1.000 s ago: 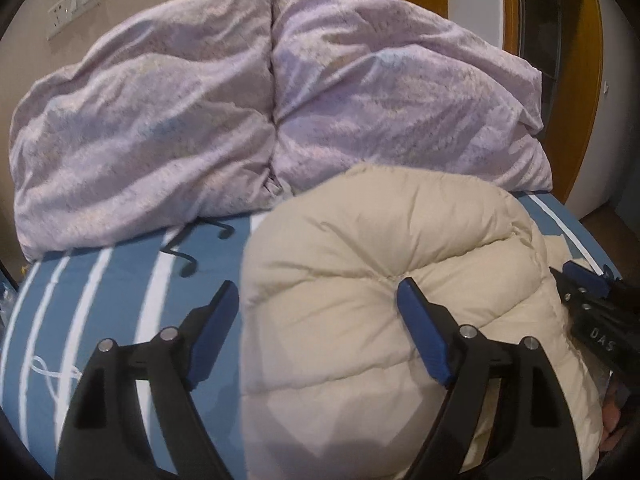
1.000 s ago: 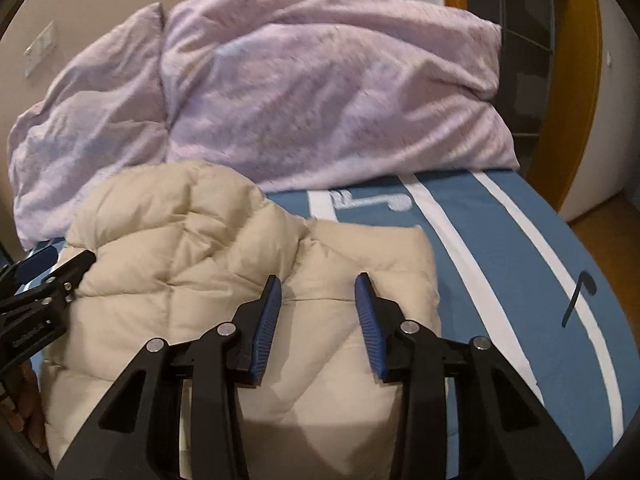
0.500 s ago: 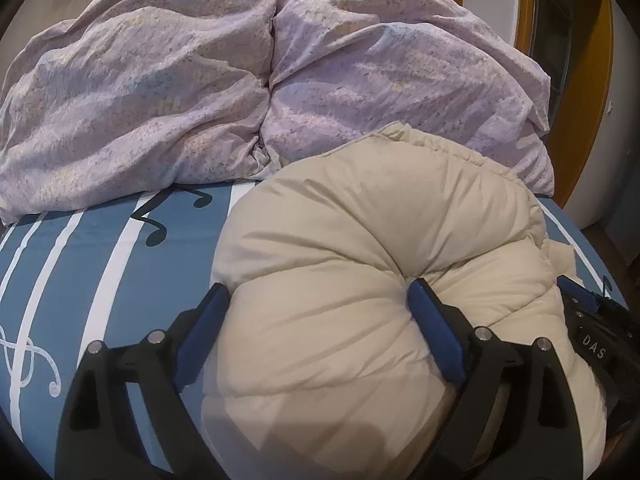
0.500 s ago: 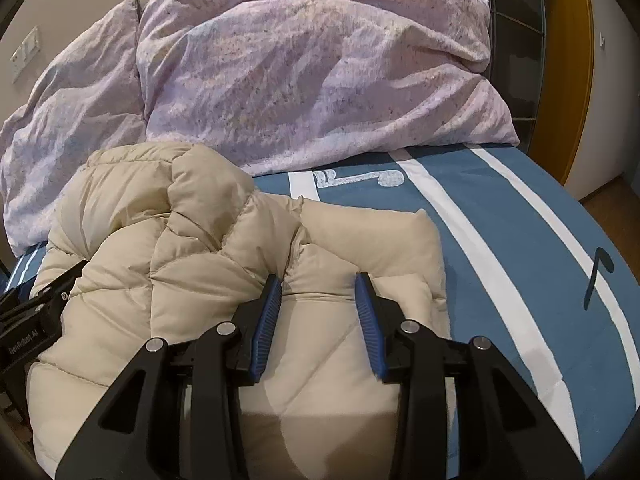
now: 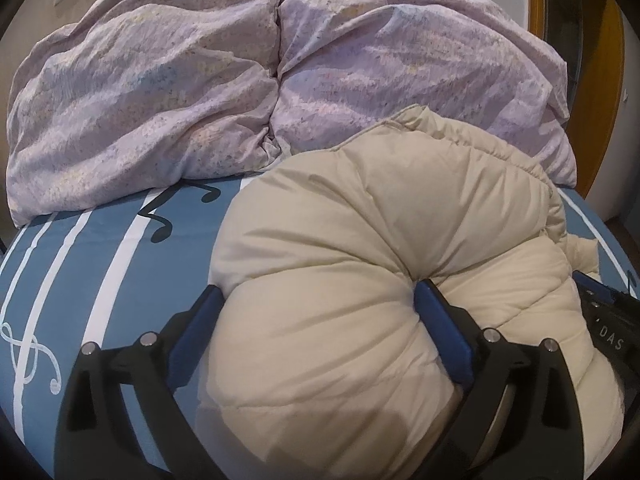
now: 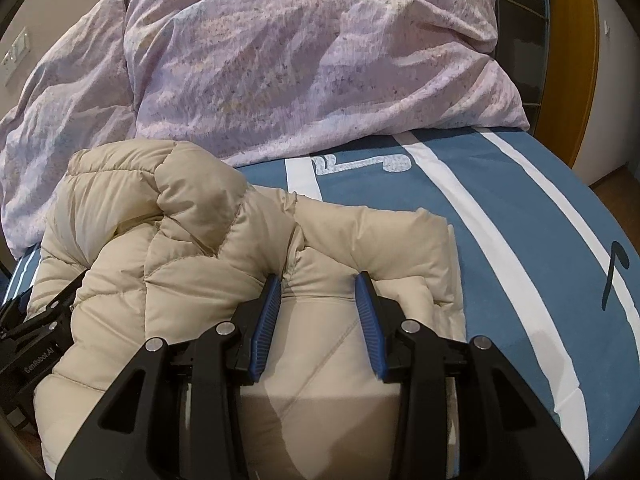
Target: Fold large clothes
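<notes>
From my remote seat I saw the cream puffer jacket lying bunched on the blue striped bedsheet, occupying the centre and the 3 o'clock half of the left wrist view. My left gripper stood with its jaws spread wide around a thick roll of the jacket; the blue pads pressed into the padding on both sides, the right pad sunk in a deep crease. Whether that counted as a firm grip I could not tell.

In the right wrist view the jacket filled the field from 9 o'clock to the centre, its flat lower layer running out toward 3 o'clock. My right gripper held its jaws partly apart, with a fold of jacket fabric bulging over the fingertips and a flat quilted panel lying between them. I could not tell if it was clamping anything.

Two lilac pillows were propped at 12 o'clock behind the jacket, the jacket's far edge just touching them.
</notes>
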`<control>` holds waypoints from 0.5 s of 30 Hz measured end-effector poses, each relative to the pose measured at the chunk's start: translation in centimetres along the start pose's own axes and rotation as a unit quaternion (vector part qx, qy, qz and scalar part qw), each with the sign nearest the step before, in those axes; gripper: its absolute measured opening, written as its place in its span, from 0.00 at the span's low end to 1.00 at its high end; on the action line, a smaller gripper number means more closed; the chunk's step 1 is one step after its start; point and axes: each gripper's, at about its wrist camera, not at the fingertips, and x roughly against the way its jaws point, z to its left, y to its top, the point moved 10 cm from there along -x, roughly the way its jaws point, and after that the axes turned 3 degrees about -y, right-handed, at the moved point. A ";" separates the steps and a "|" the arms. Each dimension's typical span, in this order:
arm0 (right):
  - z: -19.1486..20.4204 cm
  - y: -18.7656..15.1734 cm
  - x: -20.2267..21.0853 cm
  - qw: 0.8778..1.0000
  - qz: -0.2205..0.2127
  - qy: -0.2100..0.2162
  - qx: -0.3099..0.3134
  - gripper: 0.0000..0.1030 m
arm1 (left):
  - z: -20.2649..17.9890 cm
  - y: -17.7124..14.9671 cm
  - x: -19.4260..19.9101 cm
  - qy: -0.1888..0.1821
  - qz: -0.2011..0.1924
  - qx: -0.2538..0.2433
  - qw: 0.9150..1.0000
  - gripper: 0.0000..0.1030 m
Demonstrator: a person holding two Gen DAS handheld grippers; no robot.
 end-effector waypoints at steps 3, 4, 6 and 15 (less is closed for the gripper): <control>0.0 0.0 -0.1 1.000 0.003 -0.002 0.001 0.39 | 0.0 -0.1 -0.2 -0.002 0.006 0.001 1.000 0.95; 0.0 0.0 -0.1 1.000 0.003 -0.002 0.001 0.39 | 0.0 -0.1 -0.3 -0.002 0.007 0.001 1.000 0.95; 0.0 0.0 -0.1 1.000 0.004 -0.003 0.000 0.39 | 0.0 -0.2 -0.4 -0.003 0.010 0.002 1.000 0.95; 0.0 0.1 -0.1 1.000 0.006 -0.003 -0.001 0.39 | 0.0 -0.3 -0.6 -0.001 0.013 0.002 1.000 0.96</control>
